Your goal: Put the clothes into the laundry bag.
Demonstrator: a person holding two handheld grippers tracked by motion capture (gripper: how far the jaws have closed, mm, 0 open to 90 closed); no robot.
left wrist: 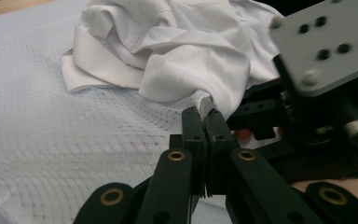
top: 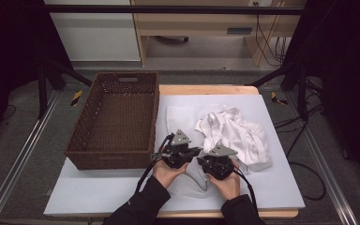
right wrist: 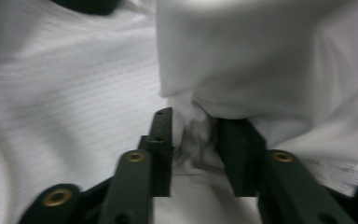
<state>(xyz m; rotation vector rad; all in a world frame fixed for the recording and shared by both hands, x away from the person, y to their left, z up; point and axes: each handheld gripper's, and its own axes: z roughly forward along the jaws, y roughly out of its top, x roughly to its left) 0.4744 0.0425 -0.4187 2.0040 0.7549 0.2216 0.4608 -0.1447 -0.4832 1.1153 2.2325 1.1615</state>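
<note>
Both hands hold grippers beside a crumpled white shirt near the wicker basket. Left gripper — jaws pinched shut on a shirt fold. Right gripper (blurred) — jaws apart, cloth bunched between.

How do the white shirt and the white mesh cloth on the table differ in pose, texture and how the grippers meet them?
The shirt lies crumpled in a heap; the mesh cloth lies spread nearly flat beneath it. The shirt's fabric looks smooth, with folded hems; the mesh cloth shows a fine grid pattern. The left gripper is shut on the shirt's edge and the right gripper has shirt fabric between its jaws; neither grips the mesh cloth. Both are white.
</note>
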